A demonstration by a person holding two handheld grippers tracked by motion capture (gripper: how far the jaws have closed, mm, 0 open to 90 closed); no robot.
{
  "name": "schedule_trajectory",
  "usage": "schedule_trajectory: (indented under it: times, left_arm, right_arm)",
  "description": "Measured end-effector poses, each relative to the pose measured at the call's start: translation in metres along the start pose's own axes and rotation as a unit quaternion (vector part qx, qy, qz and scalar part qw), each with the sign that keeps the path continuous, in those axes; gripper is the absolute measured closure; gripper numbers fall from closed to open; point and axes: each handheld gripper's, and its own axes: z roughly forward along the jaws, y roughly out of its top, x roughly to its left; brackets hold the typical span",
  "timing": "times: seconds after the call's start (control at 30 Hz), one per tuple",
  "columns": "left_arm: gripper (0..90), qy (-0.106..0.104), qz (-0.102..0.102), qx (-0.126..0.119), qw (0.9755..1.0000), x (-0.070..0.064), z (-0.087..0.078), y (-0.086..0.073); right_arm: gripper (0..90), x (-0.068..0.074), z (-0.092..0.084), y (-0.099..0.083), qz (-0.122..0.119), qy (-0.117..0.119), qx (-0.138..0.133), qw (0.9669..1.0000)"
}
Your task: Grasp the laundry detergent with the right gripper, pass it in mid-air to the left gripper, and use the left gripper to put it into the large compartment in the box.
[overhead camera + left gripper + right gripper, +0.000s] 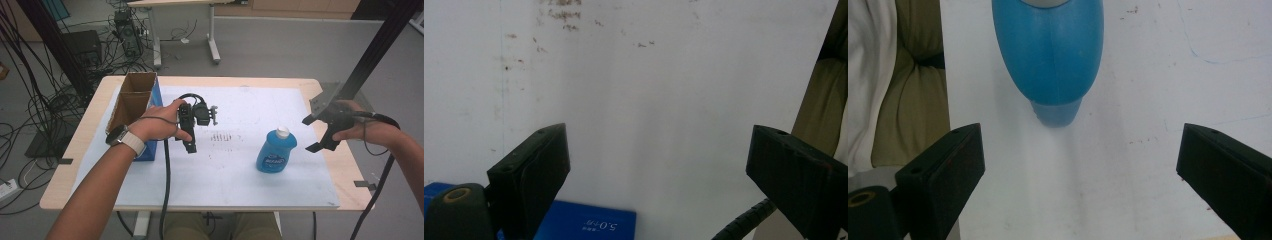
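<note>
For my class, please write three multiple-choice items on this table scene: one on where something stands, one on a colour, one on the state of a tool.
1. Where does the cardboard box stand?
A. at the table's left edge
B. at the table's right edge
C. on the floor

2. What colour is the bottle?
A. red
B. blue
C. green

3. How is the right tool?
A. shut on the bottle
B. shut on nothing
C. open, holding nothing

Answers:
1. A: in the high view the box sits on the white mat by the left edge, beside the left hand.
2. B: its body is blue with a white cap.
3. C: the right gripper view shows the jaws wide apart, with the bottle ahead of them, untouched.
</note>
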Motion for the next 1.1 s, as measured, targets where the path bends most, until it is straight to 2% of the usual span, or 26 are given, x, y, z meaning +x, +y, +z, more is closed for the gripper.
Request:
schedule_trajectory:
  times: [0.7,1.1]
  left_arm:
    - [10.7,0.001,0.0,-0.002,1.0,0.0,0.001,0.002]
    - [10.7,0.002,-0.002,-0.007,1.0,-0.001,0.002,0.002]
  right_arm:
    - [4.7,0.002,0.008,-0.007,0.001,0.003,-0.027,0.9996]
    - [5.4,0.003,0.017,-0.008,-0.008,0.008,-0.045,0.9989]
